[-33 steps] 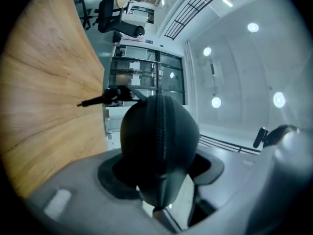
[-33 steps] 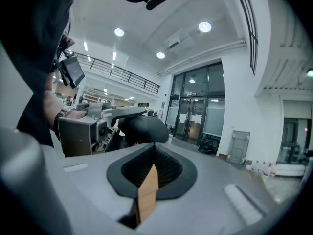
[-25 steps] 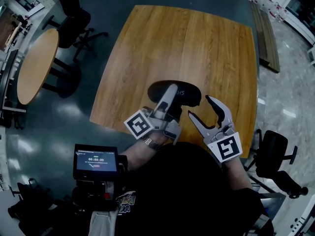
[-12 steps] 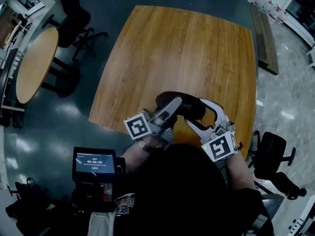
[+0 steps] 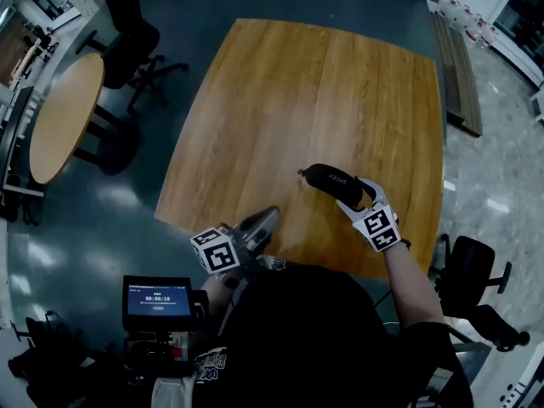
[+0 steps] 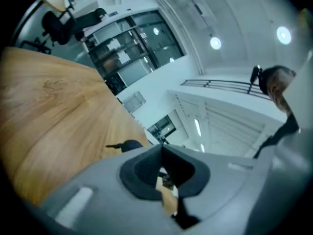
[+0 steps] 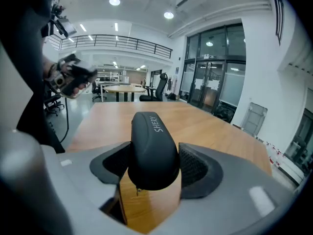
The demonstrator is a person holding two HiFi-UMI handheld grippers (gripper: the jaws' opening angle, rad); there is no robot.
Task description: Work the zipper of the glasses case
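A black glasses case with white lettering lies on the wooden table near its front right. Its zipper tab sticks out at the left end. My right gripper grips the case's near end, and in the right gripper view both pads press the case from either side. Its jaws have just widened slightly around the case. My left gripper hovers at the table's front edge, shut and empty. In the left gripper view its jaws meet, and the case lies far off.
A round wooden table and black office chairs stand on the dark floor to the left. Another chair is at the right. A small screen hangs at the person's chest. The table's far half is bare wood.
The case has passed from under the left gripper into the right gripper's jaws and come down to the table. The left gripper has shut and drawn back left toward the front edge.
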